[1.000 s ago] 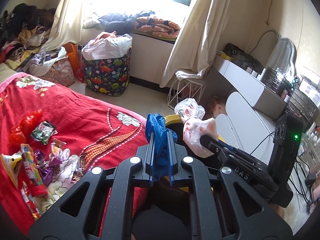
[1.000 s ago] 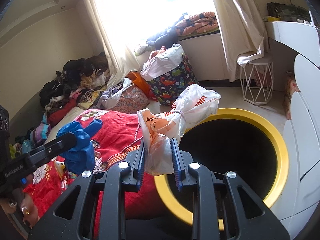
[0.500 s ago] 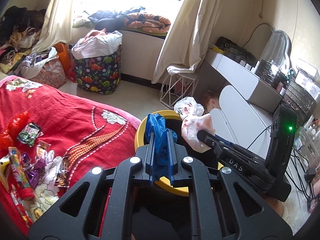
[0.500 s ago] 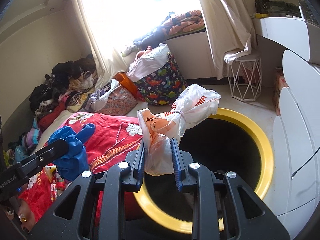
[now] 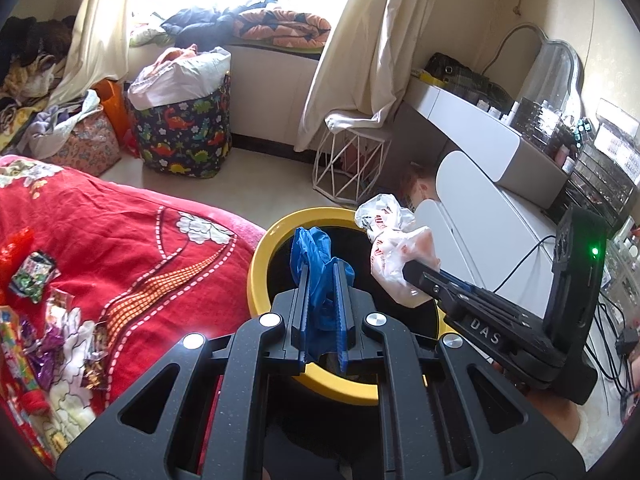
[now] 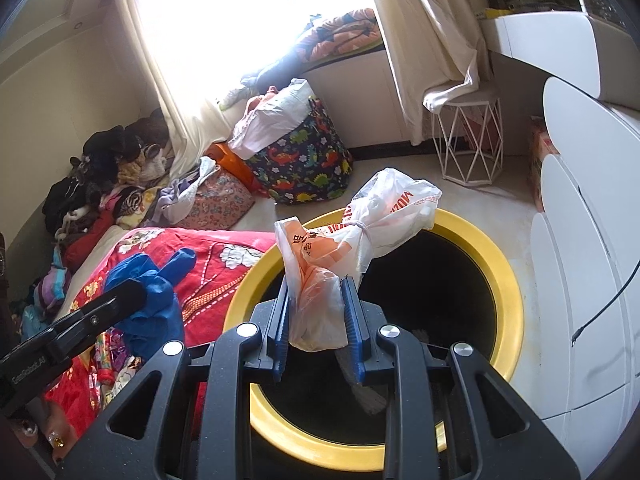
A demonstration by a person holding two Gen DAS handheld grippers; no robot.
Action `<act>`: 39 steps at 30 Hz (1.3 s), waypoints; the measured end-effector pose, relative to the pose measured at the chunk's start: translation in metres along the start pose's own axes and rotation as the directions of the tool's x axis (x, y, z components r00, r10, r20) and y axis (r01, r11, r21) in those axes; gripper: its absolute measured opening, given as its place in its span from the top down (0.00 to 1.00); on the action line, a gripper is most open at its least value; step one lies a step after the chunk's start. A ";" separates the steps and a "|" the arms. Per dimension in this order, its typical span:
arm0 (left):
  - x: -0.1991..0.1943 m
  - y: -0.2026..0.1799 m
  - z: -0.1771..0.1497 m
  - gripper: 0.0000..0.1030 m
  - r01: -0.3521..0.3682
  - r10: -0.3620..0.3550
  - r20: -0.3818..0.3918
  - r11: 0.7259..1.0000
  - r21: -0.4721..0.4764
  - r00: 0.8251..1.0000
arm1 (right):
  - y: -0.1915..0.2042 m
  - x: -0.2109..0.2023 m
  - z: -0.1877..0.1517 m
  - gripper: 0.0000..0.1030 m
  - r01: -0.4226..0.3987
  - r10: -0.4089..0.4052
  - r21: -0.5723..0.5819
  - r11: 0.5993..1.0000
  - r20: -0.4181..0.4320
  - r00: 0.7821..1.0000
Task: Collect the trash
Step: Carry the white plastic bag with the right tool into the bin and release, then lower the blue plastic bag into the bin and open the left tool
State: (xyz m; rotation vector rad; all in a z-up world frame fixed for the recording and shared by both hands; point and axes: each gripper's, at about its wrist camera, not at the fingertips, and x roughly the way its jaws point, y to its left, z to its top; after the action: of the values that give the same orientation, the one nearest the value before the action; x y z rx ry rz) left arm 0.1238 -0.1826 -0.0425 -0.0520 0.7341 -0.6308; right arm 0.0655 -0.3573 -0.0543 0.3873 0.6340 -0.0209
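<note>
- Over the mouth of the yellow-rimmed trash bin (image 6: pixel 508 276), your right gripper (image 6: pixel 316 304) has its jaws pinching a knotted orange-and-white plastic bag (image 6: pixel 352 248); the bag's bulk stands above the jaws, leaning toward the far rim.
- Beside it, your left gripper (image 5: pixel 322 280) has its jaws pinching a crumpled blue glove (image 5: pixel 314 256), held above the bin's near-left edge.
- Release risk, as I judge it: the light, springy bag could catch on the pads or tip outward onto the floor; the glove, so near the rim, may drape over it instead of falling in.
- Inside the bin, the interior is dark; something pale lies near the bottom, but you cannot tell what.
- Candy wrappers (image 5: pixel 44 316) are scattered on the red bedspread (image 5: pixel 132 248), uncollected.
- Farther off, a dinosaur-print hamper (image 5: pixel 184 136) holds bundled cloth.
</note>
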 end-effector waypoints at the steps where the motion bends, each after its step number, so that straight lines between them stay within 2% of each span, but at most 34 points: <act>1: 0.004 0.000 0.001 0.94 0.000 0.000 -0.006 1.000 -0.001 1.000 | -0.001 0.001 -0.001 0.77 0.003 -0.003 0.001 1.000 -0.002 1.000; 12: 0.040 0.002 0.013 0.94 0.017 -0.019 -0.046 0.999 -0.036 0.999 | -0.018 0.008 -0.006 0.77 0.007 -0.006 0.048 0.999 -0.027 1.000; 15: 0.050 0.002 0.017 0.91 0.019 -0.022 -0.063 0.999 -0.037 0.998 | -0.021 0.012 -0.007 0.69 0.010 -0.007 0.070 0.997 -0.050 0.999; 17: 0.054 0.005 0.019 0.64 0.003 -0.007 -0.059 0.998 -0.056 0.998 | -0.027 0.014 -0.008 0.55 0.038 -0.033 0.094 0.995 -0.061 0.998; 18: 0.053 0.008 0.020 0.39 0.009 -0.013 -0.052 0.997 -0.071 0.999 | -0.028 0.014 -0.008 0.51 0.050 -0.044 0.104 0.993 -0.061 0.997; 19: 0.052 0.012 0.020 0.29 0.019 -0.023 -0.040 0.995 -0.095 0.999 | -0.031 0.013 -0.009 0.43 0.066 -0.060 0.118 0.991 -0.058 0.997; 20: 0.051 0.014 0.020 0.29 0.019 -0.023 -0.035 0.994 -0.104 0.999 | -0.033 0.012 -0.008 0.37 0.079 -0.073 0.130 0.988 -0.052 0.996; 21: 0.049 0.016 0.020 0.28 0.013 -0.017 -0.033 0.994 -0.110 0.999 | -0.035 0.011 -0.008 0.36 0.085 -0.079 0.138 0.987 -0.048 0.996; 25: 0.041 0.023 0.016 0.12 -0.033 0.031 -0.023 0.991 -0.133 0.999 | -0.037 0.013 -0.009 0.33 0.097 -0.091 0.148 0.984 -0.049 0.995; 39: 0.008 0.031 0.002 0.11 -0.100 0.102 0.022 0.990 -0.104 0.995 | -0.022 0.008 -0.010 0.27 0.085 -0.085 0.078 0.993 0.000 0.996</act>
State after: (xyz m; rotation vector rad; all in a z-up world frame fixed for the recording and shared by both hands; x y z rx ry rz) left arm 0.1460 -0.1621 -0.0545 -0.1169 0.7381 -0.4948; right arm 0.0629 -0.3734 -0.0735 0.4353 0.6471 -0.1278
